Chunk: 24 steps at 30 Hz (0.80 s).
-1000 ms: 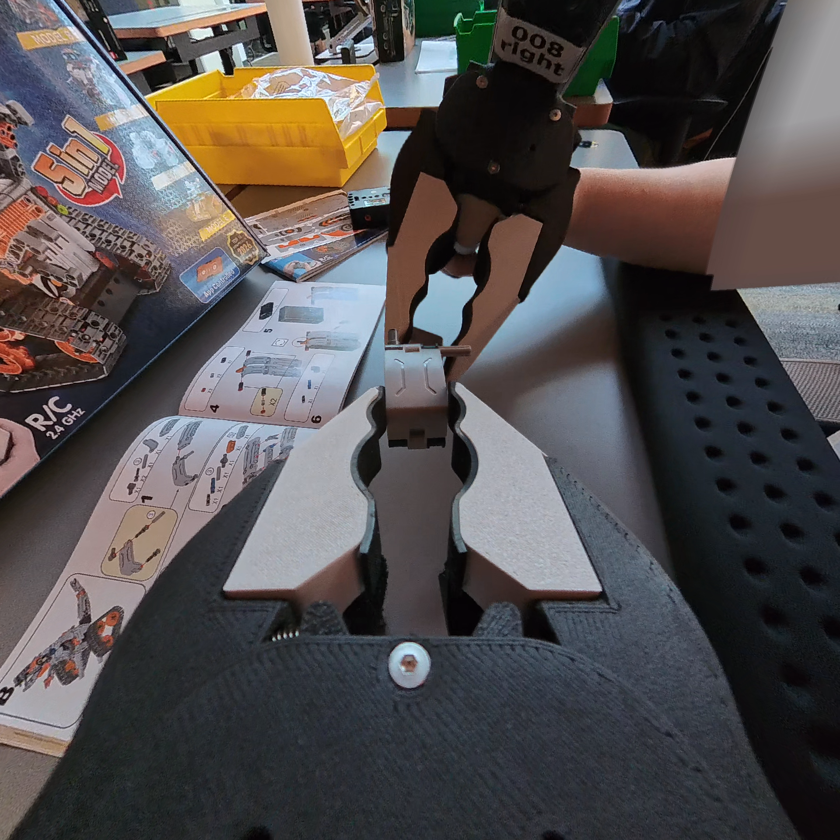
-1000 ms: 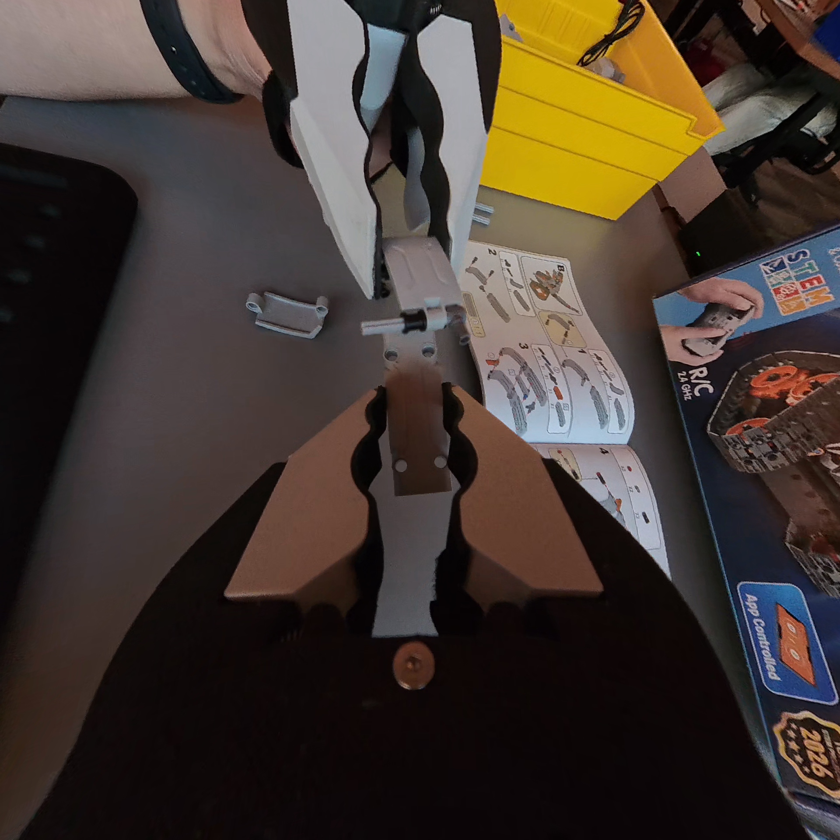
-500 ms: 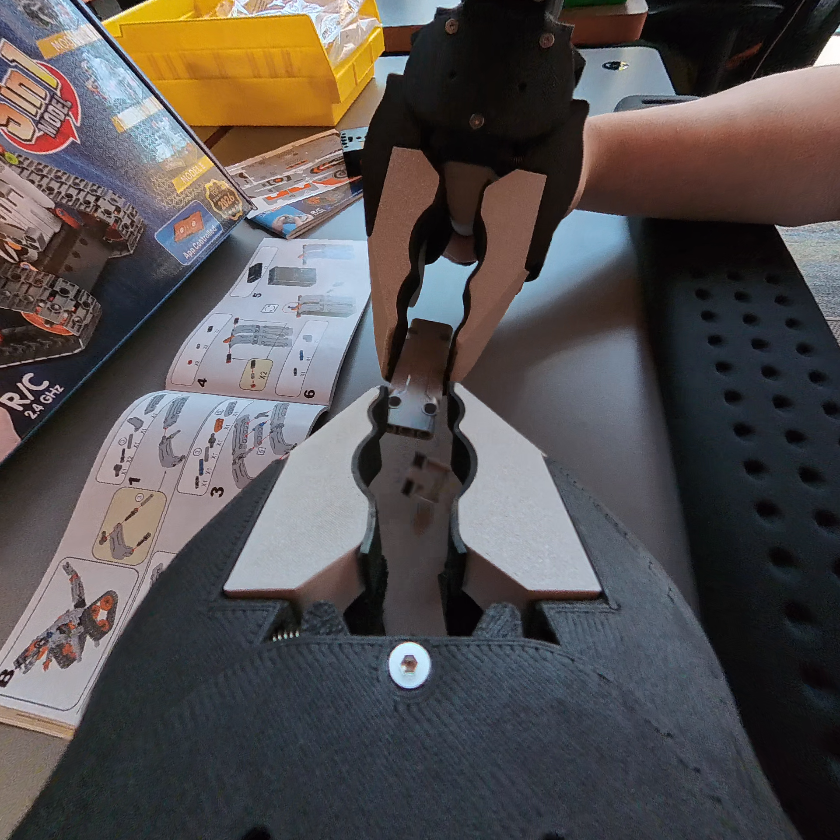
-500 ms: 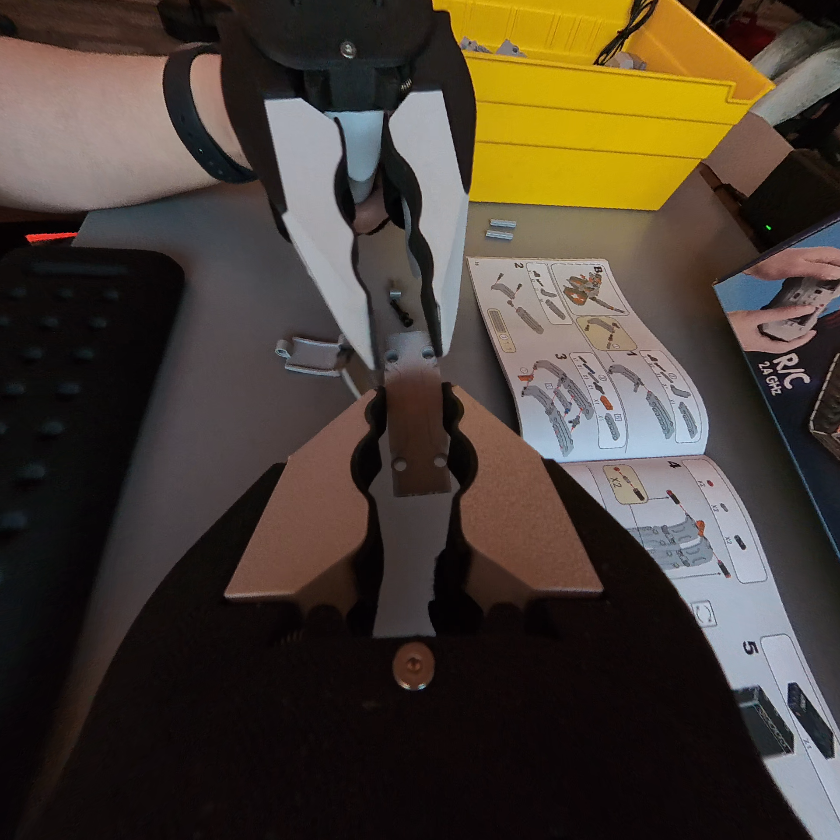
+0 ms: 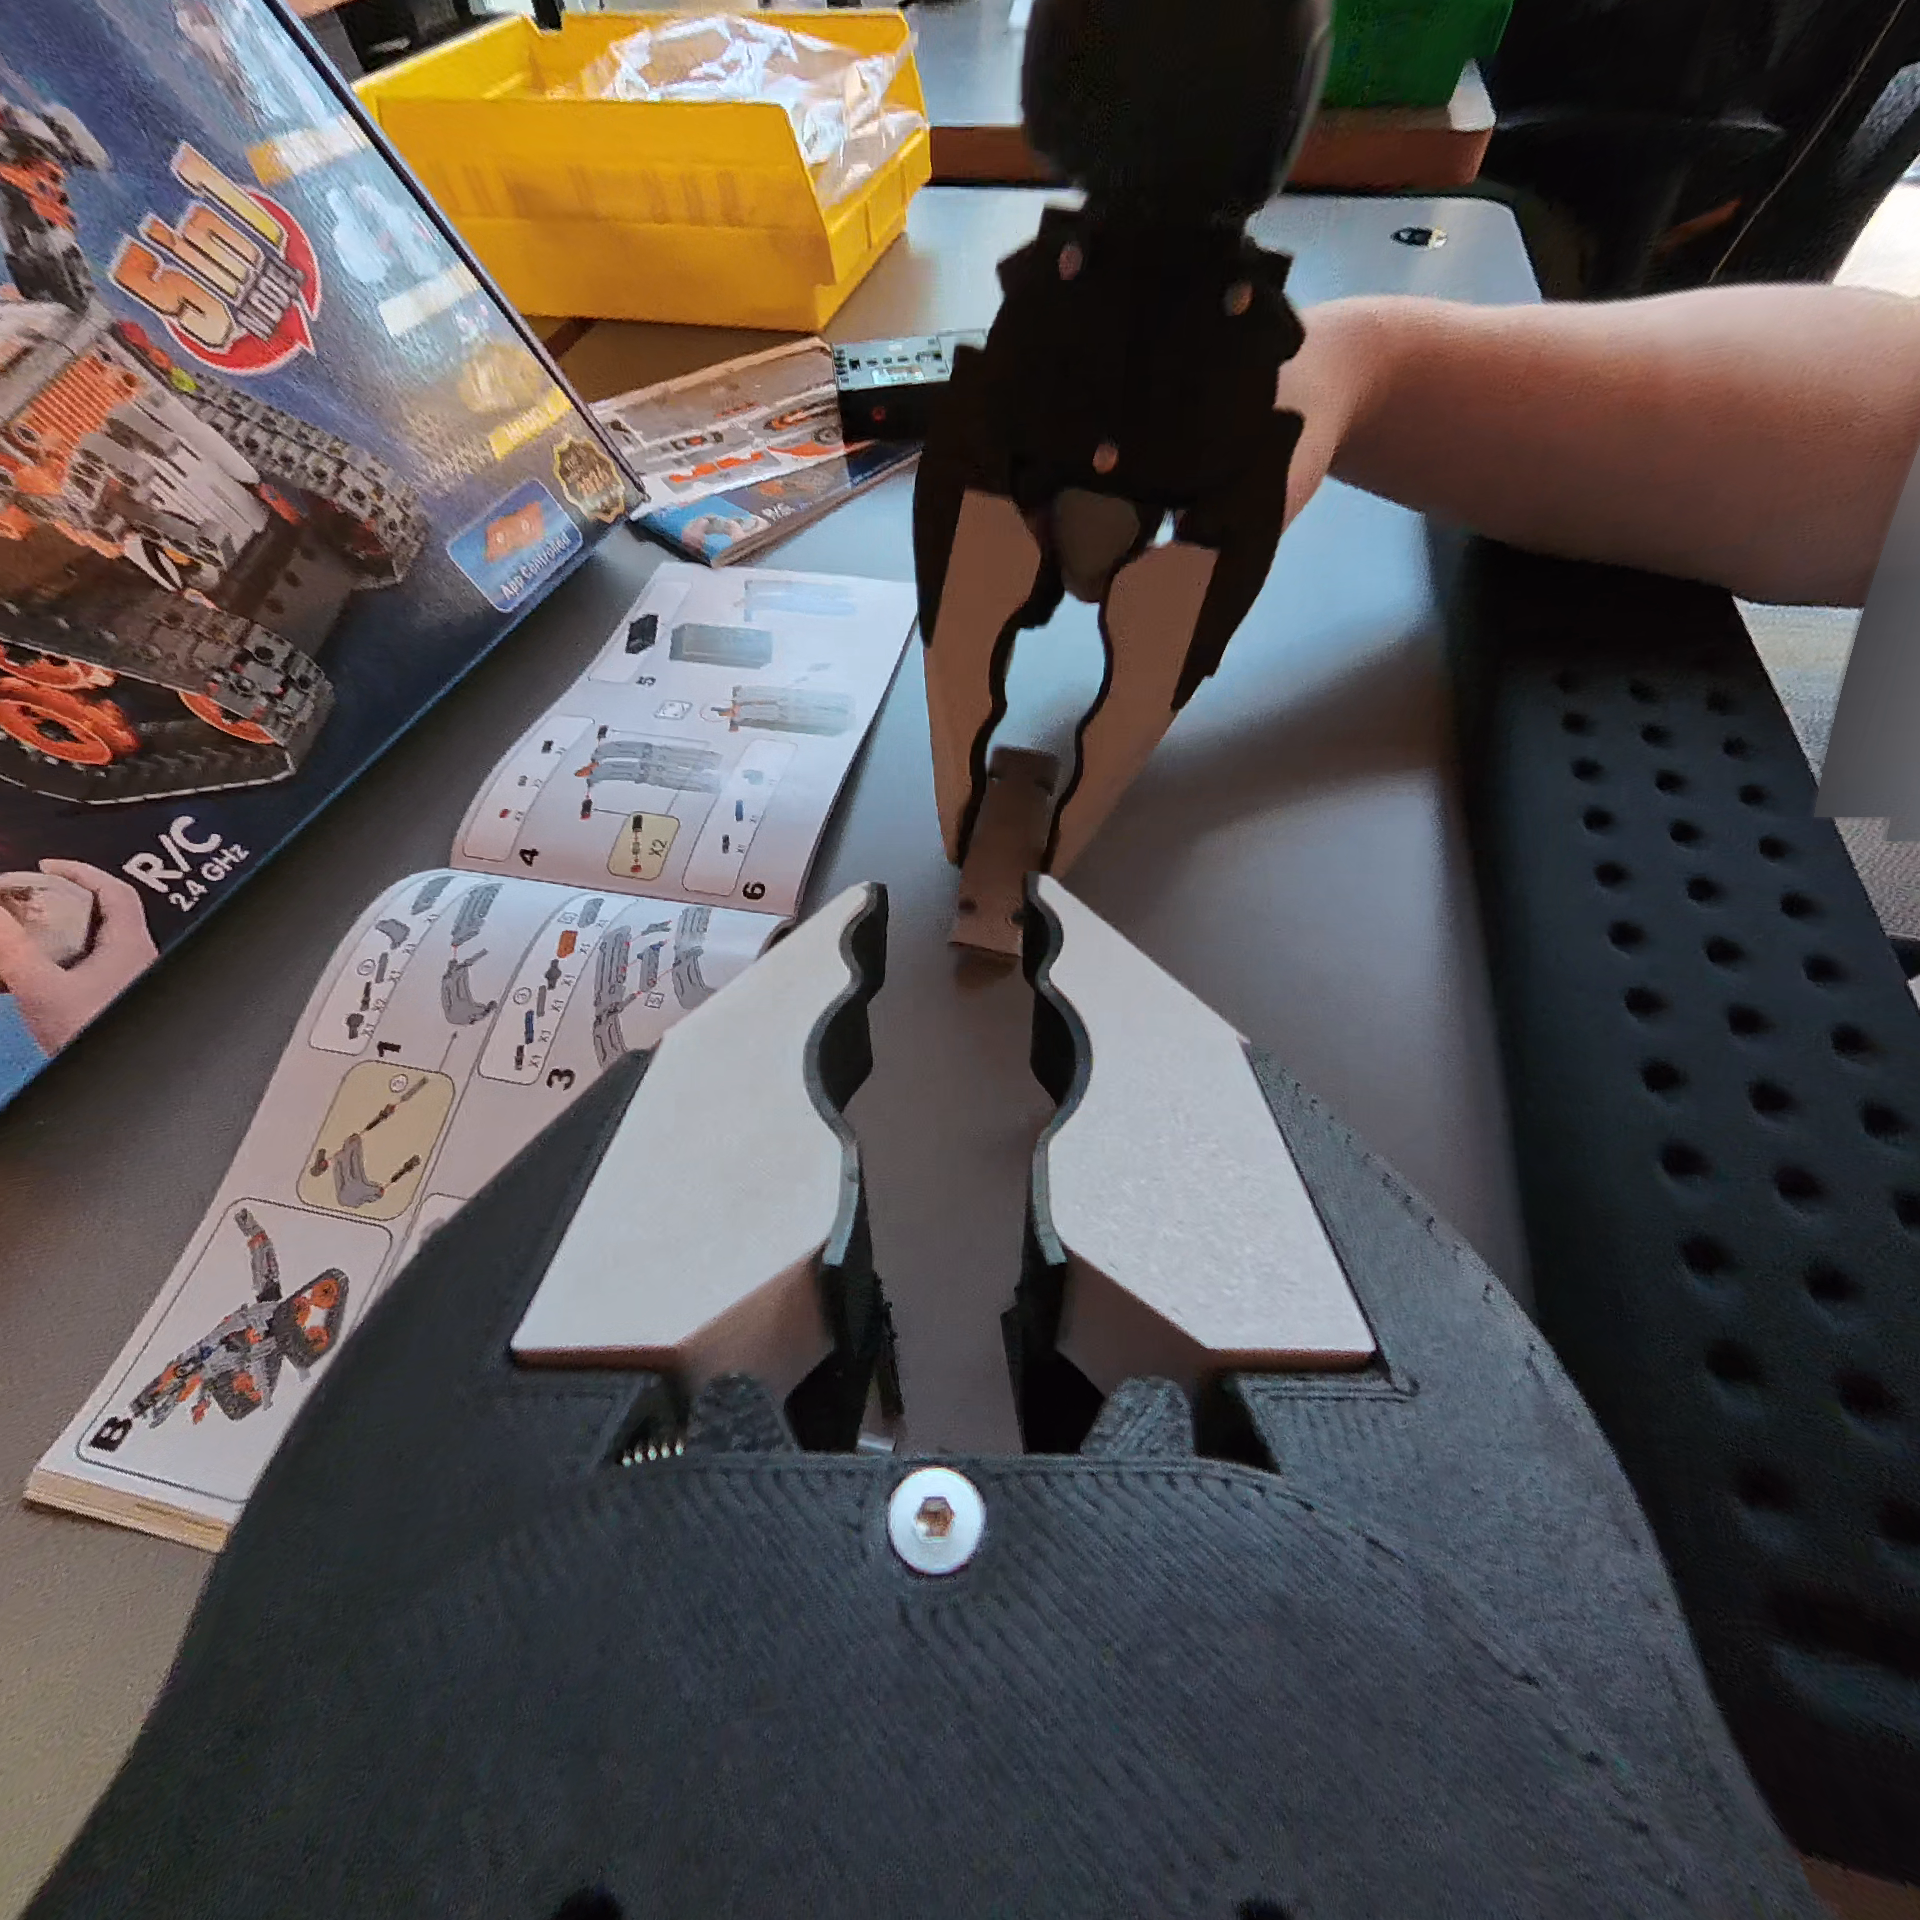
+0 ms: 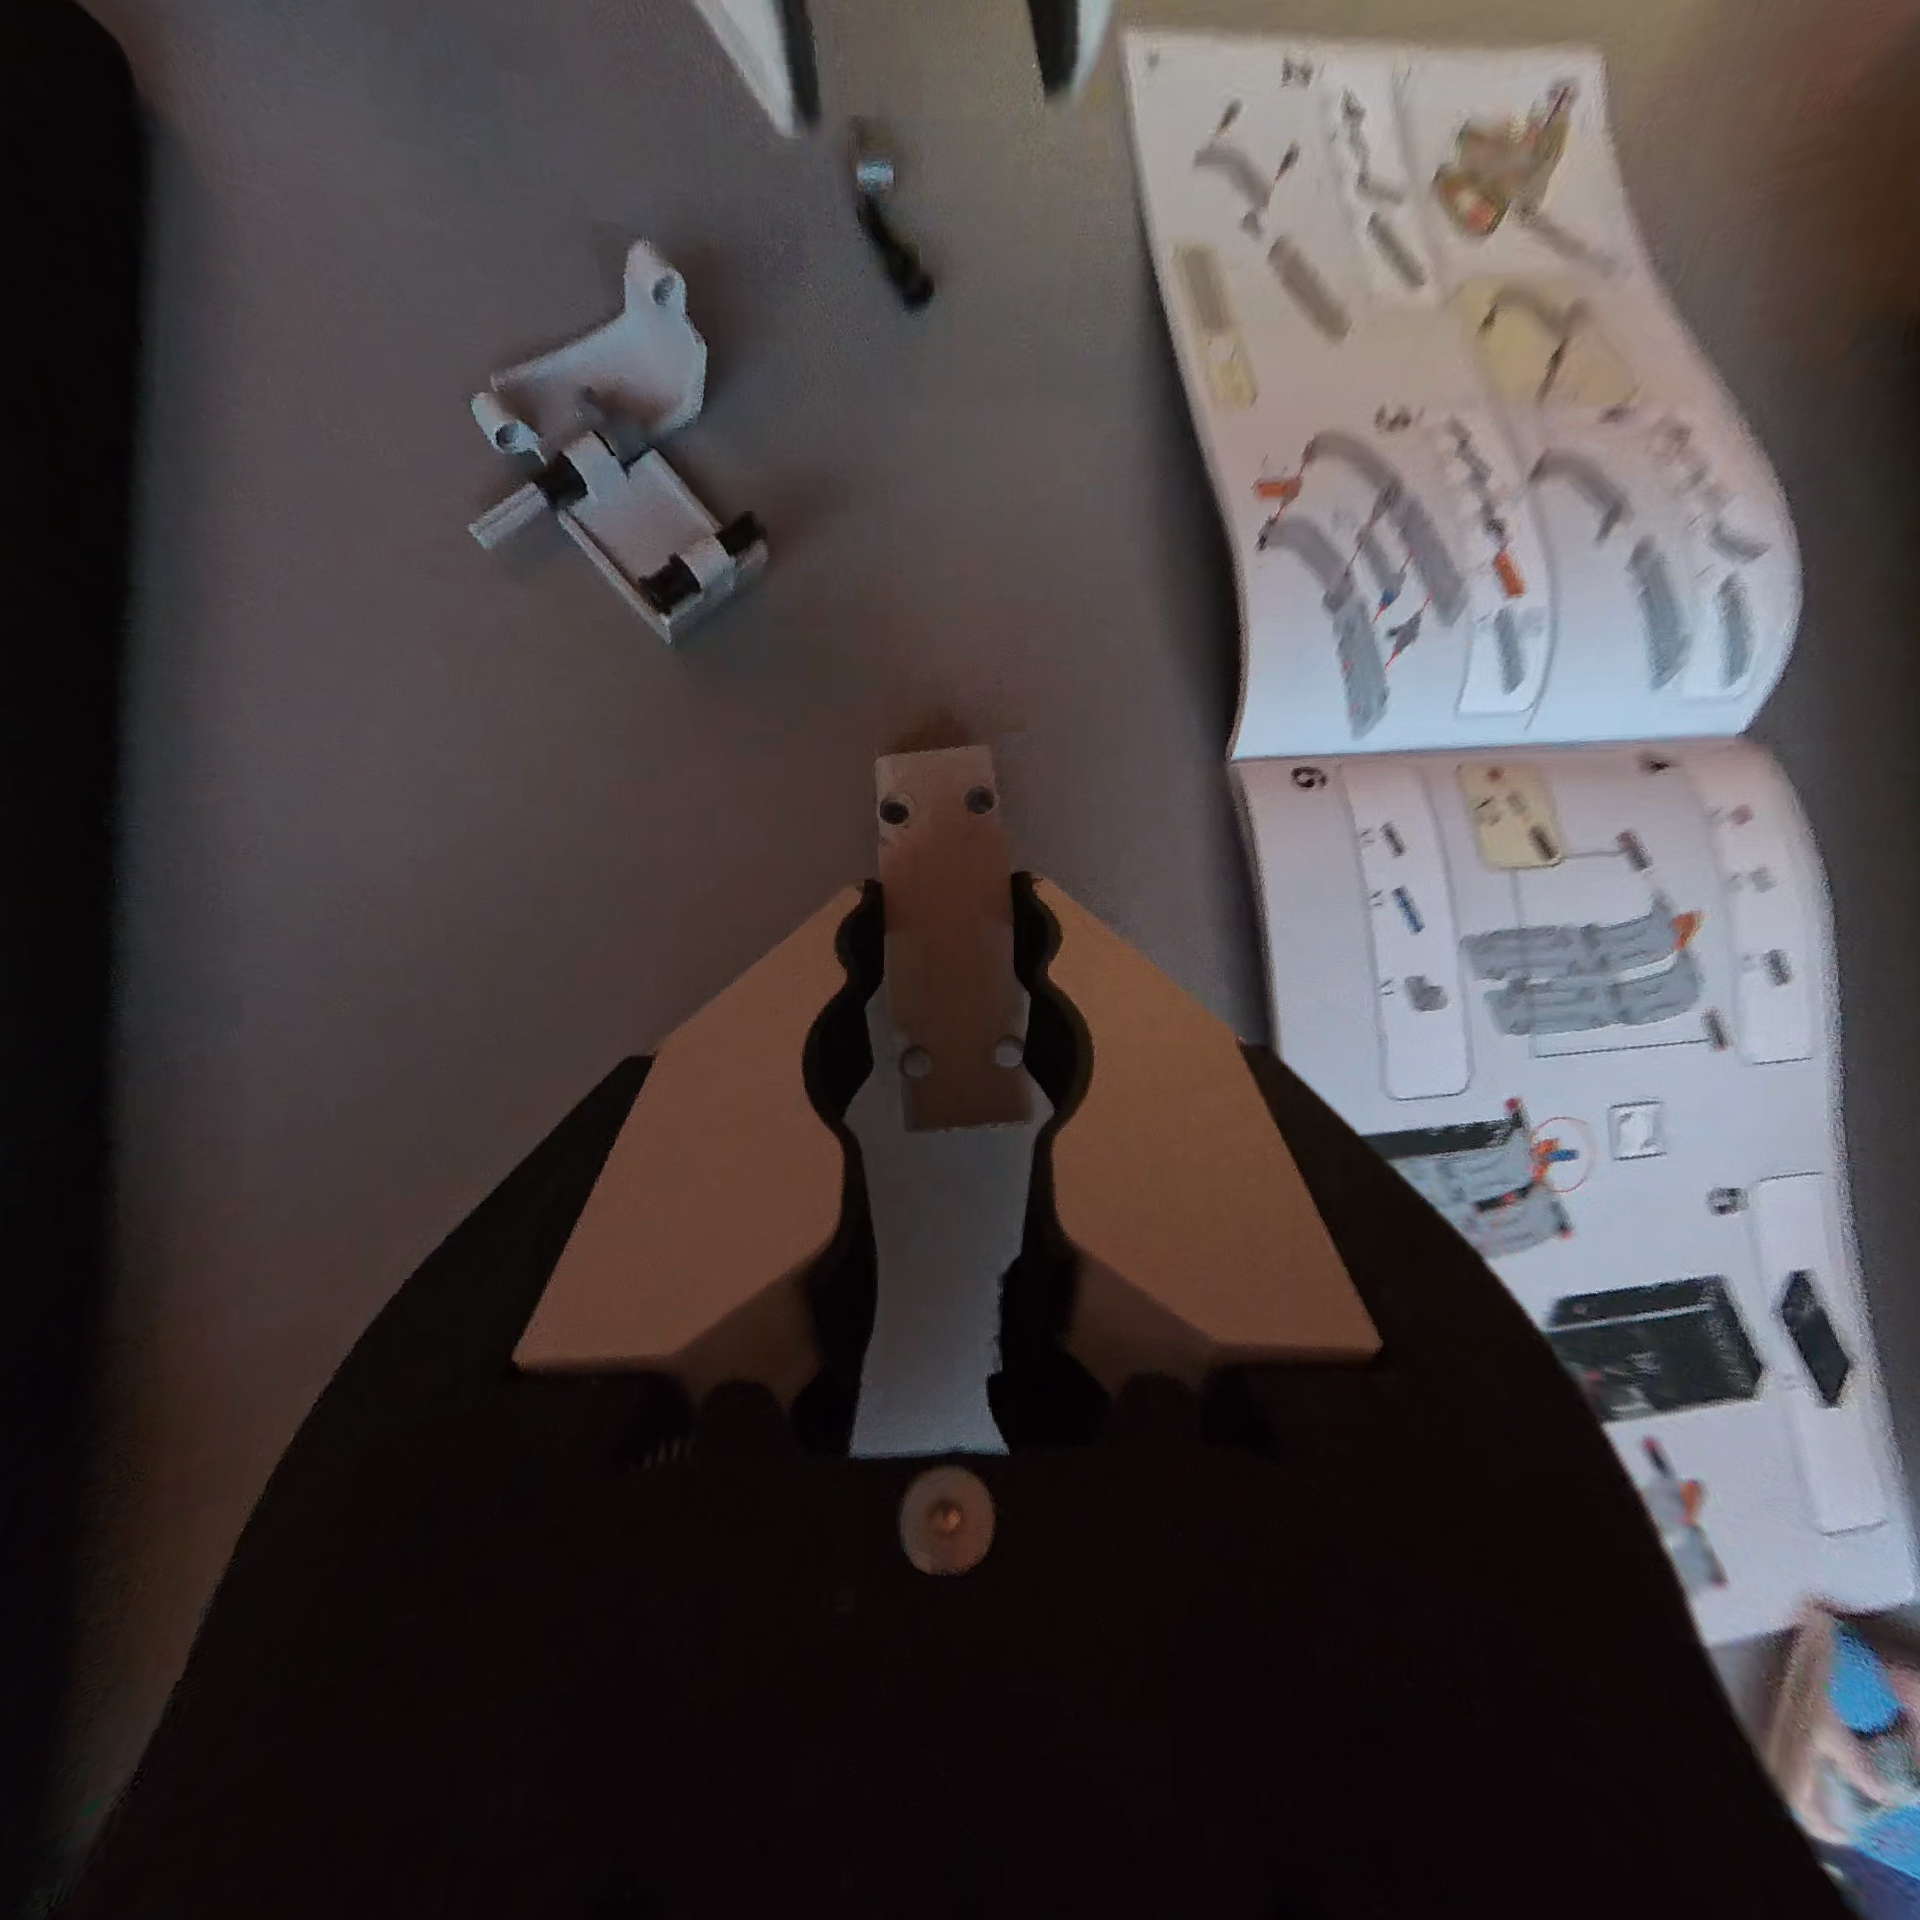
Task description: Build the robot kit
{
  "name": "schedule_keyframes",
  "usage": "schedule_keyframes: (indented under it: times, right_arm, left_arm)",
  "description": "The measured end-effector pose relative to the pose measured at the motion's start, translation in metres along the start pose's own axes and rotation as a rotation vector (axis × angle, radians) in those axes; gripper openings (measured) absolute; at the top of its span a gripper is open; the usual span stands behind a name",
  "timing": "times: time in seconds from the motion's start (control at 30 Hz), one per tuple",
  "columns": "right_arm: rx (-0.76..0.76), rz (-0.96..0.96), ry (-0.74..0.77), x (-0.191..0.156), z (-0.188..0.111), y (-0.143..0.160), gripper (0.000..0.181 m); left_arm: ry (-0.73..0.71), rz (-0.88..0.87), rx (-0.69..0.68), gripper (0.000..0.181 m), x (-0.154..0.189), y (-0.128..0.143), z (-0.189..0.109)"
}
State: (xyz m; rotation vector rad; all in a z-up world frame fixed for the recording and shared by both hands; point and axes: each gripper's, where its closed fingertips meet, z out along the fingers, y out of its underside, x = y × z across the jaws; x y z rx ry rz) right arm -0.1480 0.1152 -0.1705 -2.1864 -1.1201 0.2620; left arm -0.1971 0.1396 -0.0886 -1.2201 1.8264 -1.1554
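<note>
My right gripper (image 6: 943, 894) is shut on a flat grey panel piece (image 6: 940, 831) with two holes at each end, held just above the grey table (image 6: 312, 831). In the left wrist view the right gripper (image 5: 1003, 857) points down with the panel (image 5: 987, 920) almost on the table. My left gripper (image 5: 956, 909) is open and empty, just short of the panel's end. Its fingertips (image 6: 753, 42) show at the top of the right wrist view. A grey assembly with black pins (image 6: 623, 488) lies on the table to the left, a small dark pin (image 6: 888, 223) beyond it.
An open instruction booklet (image 5: 623, 831) lies left of the grippers, also in the right wrist view (image 6: 1507, 520). A blue toy box (image 5: 208, 468) leans at far left. A yellow bin (image 5: 644, 177) stands behind. A black perforated pad (image 5: 1714, 1039) runs along the right. Across from one pair of fingers to the other is roughly 10 cm. My left gripper's tips are some 12 cm from the small dark pin (image 6: 888, 223).
My left gripper has opened and let go of the grey assembly, which now lies on the table. My right gripper has tilted down toward the table, still holding the panel.
</note>
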Motion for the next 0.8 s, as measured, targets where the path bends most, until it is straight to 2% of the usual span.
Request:
schedule_keyframes:
  times: [0.03,0.1,0.13,0.2,0.3,0.37,0.47,0.5,0.53,0.57,0.63,0.67,0.73,0.8]
  right_arm:
    - [-0.009,0.026,-0.022,-0.003,0.003,0.002,0.025]
    - [0.012,0.068,-0.013,-0.002,0.003,-0.004,0.041]
    - [0.025,0.084,0.000,-0.002,0.000,-0.011,0.042]
    - [0.101,0.151,0.022,-0.004,-0.007,-0.033,0.039]
    - [0.180,0.402,-0.059,-0.023,0.000,-0.062,0.030]
    - [0.158,0.456,-0.120,-0.041,0.015,-0.067,0.026]
    - [0.075,0.469,-0.061,-0.040,0.032,-0.057,0.032]
    - [0.058,0.469,-0.069,-0.041,0.035,-0.054,0.031]
    - [0.058,0.468,-0.087,-0.043,0.035,-0.054,0.015]
    - [0.082,0.468,-0.108,-0.044,0.032,-0.057,0.007]
    - [0.201,0.525,-0.123,-0.033,0.019,-0.070,0.006]
    - [0.313,0.590,-0.167,-0.027,0.006,-0.081,0.006]
    - [0.583,0.797,-0.378,-0.017,-0.029,-0.105,0.006]
    - [0.822,0.993,-0.669,-0.008,-0.066,-0.117,0.005]
  left_arm:
    - [-0.004,-0.003,0.013,0.024,-0.001,-0.002,-0.001]
    - [-0.014,-0.019,0.031,0.025,-0.004,-0.004,-0.003]
    - [-0.021,-0.029,0.039,0.025,-0.006,-0.005,-0.004]
    - [-0.043,-0.044,0.053,0.025,-0.012,-0.006,-0.007]
    - [-0.075,-0.055,0.074,0.025,-0.019,-0.010,-0.014]
    - [-0.092,-0.054,0.090,0.025,-0.022,-0.013,-0.017]
    - [-0.108,-0.050,0.098,0.025,-0.023,-0.015,-0.020]
    - [-0.112,-0.048,0.101,0.025,-0.024,-0.016,-0.021]
    - [-0.115,-0.046,0.106,0.025,-0.024,-0.017,-0.022]
    - [-0.115,-0.045,0.113,0.025,-0.024,-0.018,-0.023]
    - [-0.104,-0.047,0.140,0.025,-0.022,-0.022,-0.024]
    - [-0.084,-0.046,0.167,0.025,-0.019,-0.027,-0.026]
    - [-0.019,-0.043,0.253,0.025,-0.008,-0.041,-0.031]
    - [0.089,-0.057,0.384,0.029,0.008,-0.061,-0.042]
